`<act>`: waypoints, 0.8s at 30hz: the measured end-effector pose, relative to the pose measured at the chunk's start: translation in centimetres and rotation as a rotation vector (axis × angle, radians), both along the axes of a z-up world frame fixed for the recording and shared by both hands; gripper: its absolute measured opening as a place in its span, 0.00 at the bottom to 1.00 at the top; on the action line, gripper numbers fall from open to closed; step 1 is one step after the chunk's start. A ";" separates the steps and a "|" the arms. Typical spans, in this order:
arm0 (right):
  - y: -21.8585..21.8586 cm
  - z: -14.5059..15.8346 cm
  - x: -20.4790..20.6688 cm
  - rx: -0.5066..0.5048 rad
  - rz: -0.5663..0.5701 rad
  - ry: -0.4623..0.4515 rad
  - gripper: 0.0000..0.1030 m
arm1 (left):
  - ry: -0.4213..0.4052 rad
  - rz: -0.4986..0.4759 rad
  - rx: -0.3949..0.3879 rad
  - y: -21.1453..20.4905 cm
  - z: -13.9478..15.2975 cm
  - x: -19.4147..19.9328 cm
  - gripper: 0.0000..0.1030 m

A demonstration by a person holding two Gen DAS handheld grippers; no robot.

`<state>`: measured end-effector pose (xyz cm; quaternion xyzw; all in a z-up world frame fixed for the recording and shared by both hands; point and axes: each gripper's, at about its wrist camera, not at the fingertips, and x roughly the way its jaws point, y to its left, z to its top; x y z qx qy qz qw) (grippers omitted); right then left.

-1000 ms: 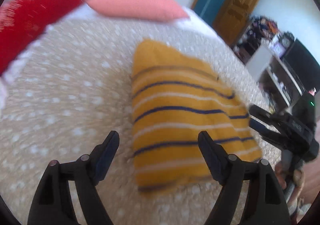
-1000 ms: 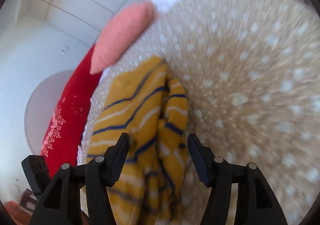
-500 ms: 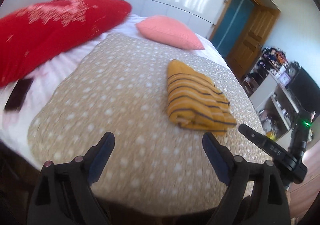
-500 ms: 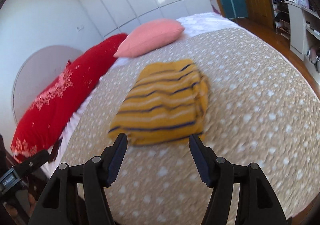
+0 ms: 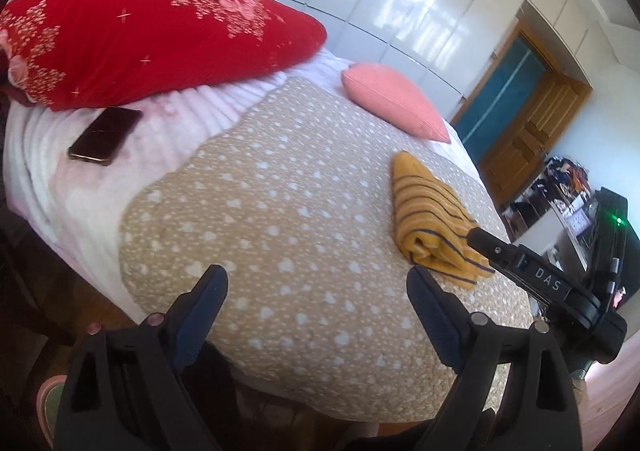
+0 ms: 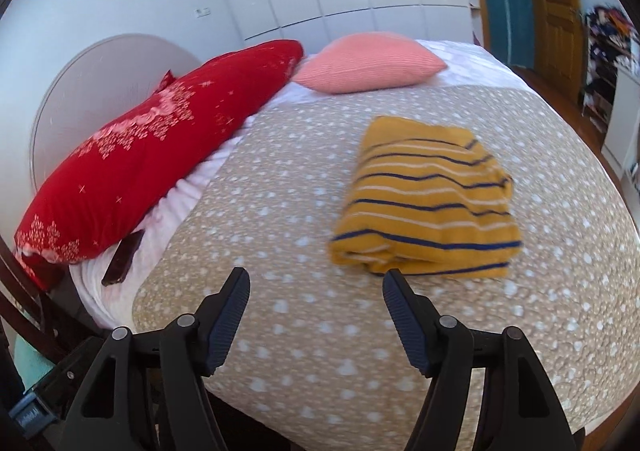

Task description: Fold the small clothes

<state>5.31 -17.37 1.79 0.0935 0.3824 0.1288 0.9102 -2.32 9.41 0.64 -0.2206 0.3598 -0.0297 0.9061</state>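
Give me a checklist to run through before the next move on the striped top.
1. Left tongs empty and open: ok.
2. Right tongs empty and open: ok.
3. Striped top folded into a compact bundle on the dotted blanket: ok, though one edge looks slightly uneven.
4. Both tongs clear of the top, not touching it: ok.
5. Phone out of the way, lying on the white sheet beside the red pillow: ok.
6. More clothes waiting to be folded: cannot tell; none show on the bed.
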 end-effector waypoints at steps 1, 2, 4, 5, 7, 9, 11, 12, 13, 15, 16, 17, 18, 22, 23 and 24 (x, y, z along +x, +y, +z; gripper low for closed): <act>0.8 0.0 0.1 -0.009 0.010 0.001 0.72 | -0.003 0.008 -0.002 0.5 0.0 -0.2 0.88; 1.6 0.0 0.1 -0.019 0.021 0.003 0.72 | -0.006 0.014 -0.005 0.9 0.0 -0.3 0.88; 3.0 0.0 0.2 -0.038 0.040 0.005 0.72 | -0.007 0.025 -0.010 1.5 -0.3 -0.4 0.88; 3.8 -0.1 0.2 -0.048 0.050 0.007 0.72 | -0.005 0.031 -0.016 1.9 -0.4 -0.5 0.88; 4.7 -0.4 0.4 -0.060 0.061 0.014 0.72 | 0.001 0.039 -0.028 2.6 -0.8 -0.5 0.88; 5.4 -0.6 0.5 -0.070 0.067 0.022 0.72 | 0.006 0.050 -0.043 3.3 -1.2 -0.5 0.88; 6.0 -0.8 0.7 -0.079 0.066 0.027 0.72 | 0.005 0.057 -0.051 3.8 -1.4 -0.5 0.88; 6.1 -0.8 0.7 -0.082 0.063 0.029 0.72 | 0.003 0.060 -0.052 4.0 -1.4 -0.5 0.88; 6.3 -0.9 0.9 -0.084 0.060 0.030 0.72 | 0.001 0.063 -0.052 4.3 -1.4 -0.5 0.88; 6.5 -0.9 1.1 -0.086 0.056 0.032 0.72 | -0.004 0.068 -0.051 4.6 -1.5 -0.5 0.88; 6.6 -0.9 1.2 -0.087 0.052 0.033 0.72 | -0.005 0.070 -0.051 4.8 -1.5 -0.5 0.88; 6.7 -0.8 1.3 -0.088 0.050 0.034 0.72 | -0.006 0.071 -0.052 5.0 -1.6 -0.5 0.88; 7.0 -0.9 1.5 -0.091 0.047 0.036 0.72 | -0.005 0.072 -0.055 5.2 -1.7 -0.4 0.88; 7.8 -0.9 1.8 -0.110 0.051 0.036 0.72 | 0.001 0.080 -0.062 6.0 -2.2 -0.3 0.88; 8.0 -0.8 1.9 -0.115 0.051 0.034 0.72 | 0.002 0.085 -0.067 6.3 -2.2 -0.2 0.88; 8.2 -0.8 1.9 -0.124 0.053 0.032 0.72 | 0.001 0.087 -0.070 6.4 -2.3 -0.2 0.88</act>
